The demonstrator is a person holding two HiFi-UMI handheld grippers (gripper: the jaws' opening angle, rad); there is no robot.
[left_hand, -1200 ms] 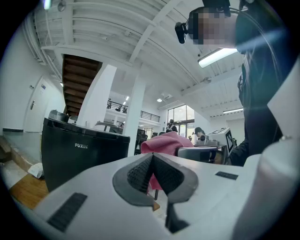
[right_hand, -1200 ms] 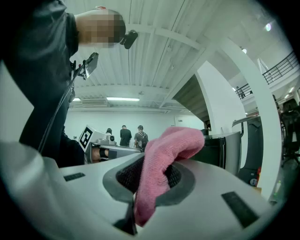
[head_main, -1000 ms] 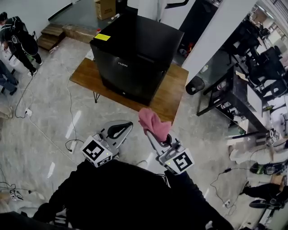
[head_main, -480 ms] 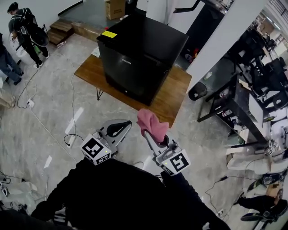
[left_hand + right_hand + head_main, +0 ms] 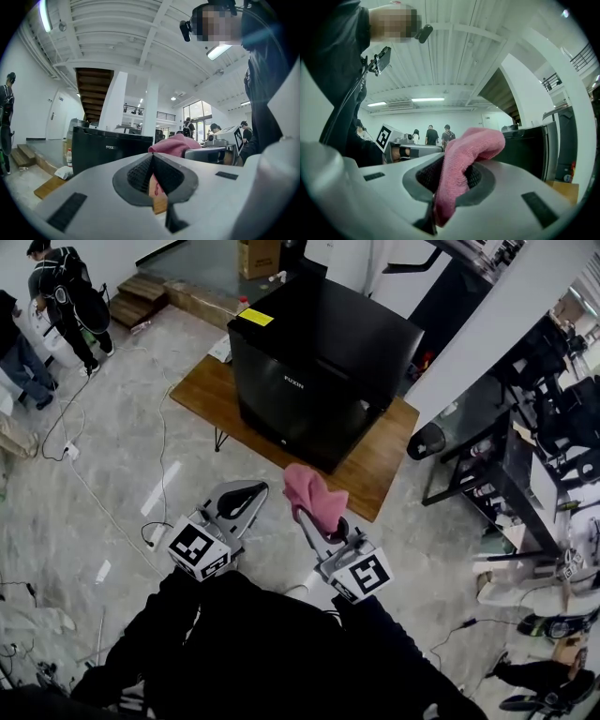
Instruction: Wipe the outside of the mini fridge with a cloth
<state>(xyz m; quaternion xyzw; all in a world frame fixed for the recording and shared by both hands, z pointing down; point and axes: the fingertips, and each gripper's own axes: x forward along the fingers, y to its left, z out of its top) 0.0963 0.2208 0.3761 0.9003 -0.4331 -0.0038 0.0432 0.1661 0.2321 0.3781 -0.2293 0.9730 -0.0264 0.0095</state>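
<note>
The black mini fridge (image 5: 319, 371) stands on a low wooden table (image 5: 380, 470) on the marble-patterned floor, well apart from both grippers. Its top carries a yellow sticker (image 5: 255, 318). The lettering on its door is too small to read, and its rear and far side are out of sight.

The right gripper (image 5: 311, 512) is clenched on a pink cloth (image 5: 315, 495). In the right gripper view the cloth (image 5: 461, 168) runs down between the two jaws and folds over the top, so it covers the jaw tips in the head view. The cloth touches nothing but the gripper, and the fridge (image 5: 534, 145) appears beyond it at the right.

The left gripper (image 5: 244, 495) is closed with nothing in it. In the left gripper view its ribbed pads (image 5: 140, 171) meet at the tips, and only a sliver of wood and pink shows through the slit lower down. The fridge (image 5: 110, 150) sits ahead of it.

Marker cubes (image 5: 199, 549) ride on both grippers, and the person's hands are hidden under them and the dark sleeves (image 5: 253, 643). Other people (image 5: 66, 296) stand at the upper left, partly cut off by the frame edge.
</note>
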